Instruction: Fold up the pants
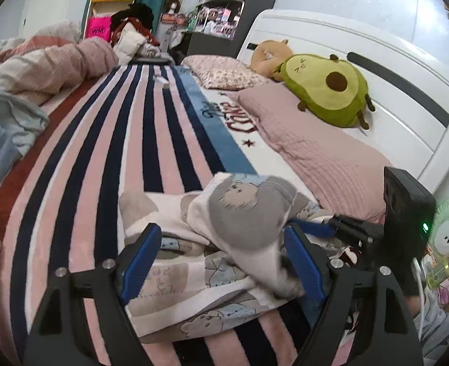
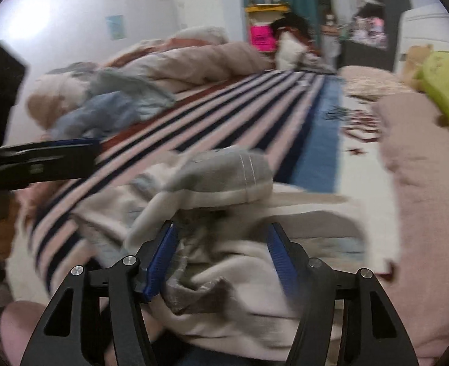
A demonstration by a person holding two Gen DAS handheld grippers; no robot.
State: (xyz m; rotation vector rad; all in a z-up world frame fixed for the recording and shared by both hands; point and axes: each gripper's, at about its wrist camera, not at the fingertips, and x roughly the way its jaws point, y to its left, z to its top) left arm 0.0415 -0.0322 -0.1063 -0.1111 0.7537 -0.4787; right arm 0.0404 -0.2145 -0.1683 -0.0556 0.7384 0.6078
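The pants (image 1: 230, 222) are white and grey with a cartoon bear print. They lie bunched on the striped blanket (image 1: 127, 140) at the near end of the bed. My left gripper (image 1: 221, 244) is open, its blue fingers on either side of a raised fold of the pants. The right gripper (image 1: 331, 228) shows at the right of that view, beside the pants. In the right wrist view the pants (image 2: 224, 183) are heaped and blurred. My right gripper (image 2: 221, 241) is open around the cloth. The left gripper (image 2: 47, 158) shows at the left there.
A pink pillow (image 1: 310, 146) and an avocado plush (image 1: 328, 91) lie by the white headboard (image 1: 377, 61) on the right. A pink duvet (image 1: 41, 67) and light blue clothes (image 1: 5, 128) are heaped at the left. Shelves (image 1: 221, 3) stand beyond the bed.
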